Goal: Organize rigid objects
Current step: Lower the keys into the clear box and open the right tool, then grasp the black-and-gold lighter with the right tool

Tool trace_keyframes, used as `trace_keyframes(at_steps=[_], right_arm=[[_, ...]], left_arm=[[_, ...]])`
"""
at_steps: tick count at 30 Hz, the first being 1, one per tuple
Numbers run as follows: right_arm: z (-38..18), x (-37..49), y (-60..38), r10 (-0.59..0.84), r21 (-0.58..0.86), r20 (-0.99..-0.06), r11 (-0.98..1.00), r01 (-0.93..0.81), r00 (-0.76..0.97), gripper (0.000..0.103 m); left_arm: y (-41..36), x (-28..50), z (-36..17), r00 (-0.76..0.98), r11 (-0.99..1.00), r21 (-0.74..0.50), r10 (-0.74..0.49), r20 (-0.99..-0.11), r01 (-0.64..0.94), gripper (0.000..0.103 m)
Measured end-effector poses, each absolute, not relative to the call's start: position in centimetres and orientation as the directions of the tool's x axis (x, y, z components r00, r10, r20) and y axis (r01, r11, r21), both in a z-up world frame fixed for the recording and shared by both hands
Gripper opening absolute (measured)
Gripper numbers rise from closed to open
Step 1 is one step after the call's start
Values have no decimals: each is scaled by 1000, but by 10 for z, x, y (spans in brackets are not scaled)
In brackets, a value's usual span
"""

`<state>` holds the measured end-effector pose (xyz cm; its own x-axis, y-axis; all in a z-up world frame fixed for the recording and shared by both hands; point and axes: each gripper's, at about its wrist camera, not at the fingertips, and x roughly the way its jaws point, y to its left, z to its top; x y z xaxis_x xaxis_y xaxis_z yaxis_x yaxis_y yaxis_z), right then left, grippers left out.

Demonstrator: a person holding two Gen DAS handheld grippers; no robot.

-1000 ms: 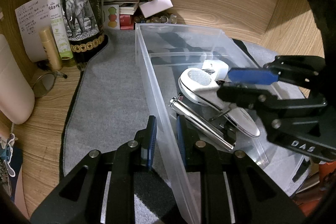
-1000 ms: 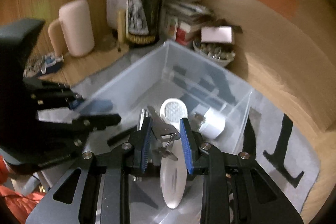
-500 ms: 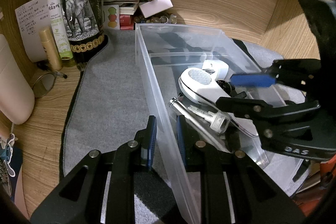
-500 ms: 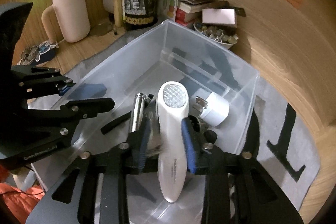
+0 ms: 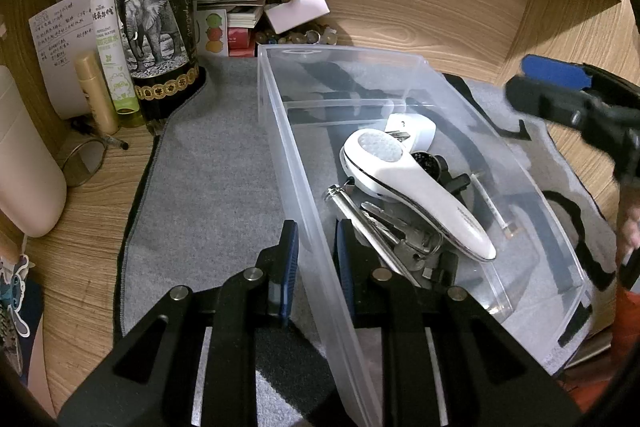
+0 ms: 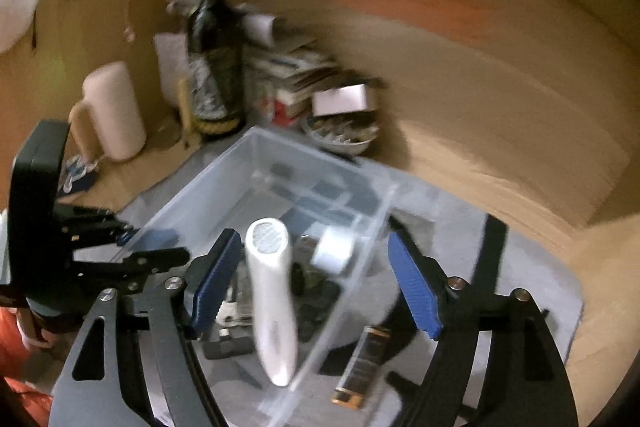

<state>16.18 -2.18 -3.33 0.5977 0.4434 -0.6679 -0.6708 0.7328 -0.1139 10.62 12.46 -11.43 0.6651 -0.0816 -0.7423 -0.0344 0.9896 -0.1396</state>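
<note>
Wooden desk: clear bin (image 5: 400,67) holds several items; left gripper (image 5: 316,251) clamps its wall; right gripper (image 6: 316,287) opening, empty; dark bar (image 6: 360,367) remains outside.

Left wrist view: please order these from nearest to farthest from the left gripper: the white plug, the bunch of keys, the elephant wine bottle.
1. Bunch of keys: inside the clear bin, just right of the left gripper.
2. White plug: deeper in the bin, behind the white handheld device.
3. Elephant wine bottle: upright, far left, by the wall.
</note>
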Motion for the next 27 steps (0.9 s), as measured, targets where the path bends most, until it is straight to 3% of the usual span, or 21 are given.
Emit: trace_keyframes(at_steps=[8, 23, 26, 27], right_arm=[[-38, 183, -74, 384, -44, -667, 835, -548, 639, 74], [-127, 190, -97, 324, 47, -824, 857, -514, 464, 72], [-137, 187, -95, 299, 12, -832, 852, -524, 467, 58], [-137, 185, -94, 288, -16, -824, 849, -528, 488, 48]], left_arm=[[125, 106, -114, 665, 990, -138, -81, -743, -34, 18], [125, 107, -115, 663, 990, -135, -77, -744, -37, 18], [125, 107, -115, 663, 990, -135, -77, -744, -36, 18], [125, 107, -115, 663, 990, -135, -77, -744, -36, 18]])
